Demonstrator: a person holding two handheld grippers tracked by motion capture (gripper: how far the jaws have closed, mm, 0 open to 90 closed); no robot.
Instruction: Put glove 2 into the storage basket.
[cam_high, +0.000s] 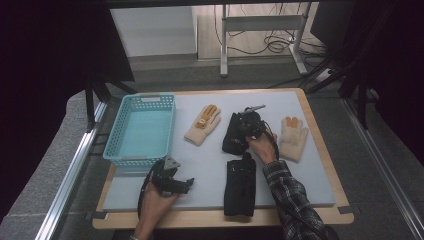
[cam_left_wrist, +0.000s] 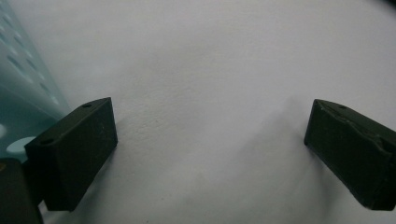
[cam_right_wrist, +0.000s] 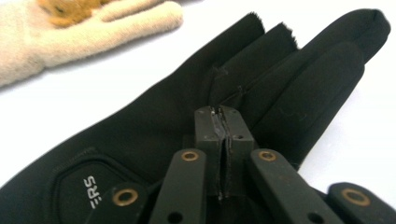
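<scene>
A black glove (cam_high: 233, 136) lies at the middle of the pale mat (cam_high: 200, 165), fingers pointing away from me. My right gripper (cam_high: 246, 127) rests on top of it. In the right gripper view the jaws (cam_right_wrist: 223, 114) are pressed together at the base of the fingers of the black glove (cam_right_wrist: 154, 121), with a small fold of fabric rising to their tips. A second black glove (cam_high: 240, 187) lies nearer the front edge. My left gripper (cam_high: 186, 183) sits low over bare mat at the front left, its jaws (cam_left_wrist: 210, 149) wide apart with nothing between them.
A light-blue plastic basket (cam_high: 120, 150) stands at the left of the mat, its wall (cam_left_wrist: 23, 88) close to my left gripper. Two cream knitted gloves lie on the mat: one (cam_high: 202, 125) left of the black glove and one (cam_high: 294, 137) to its right. The table's wooden edge (cam_high: 330, 165) runs close on the right.
</scene>
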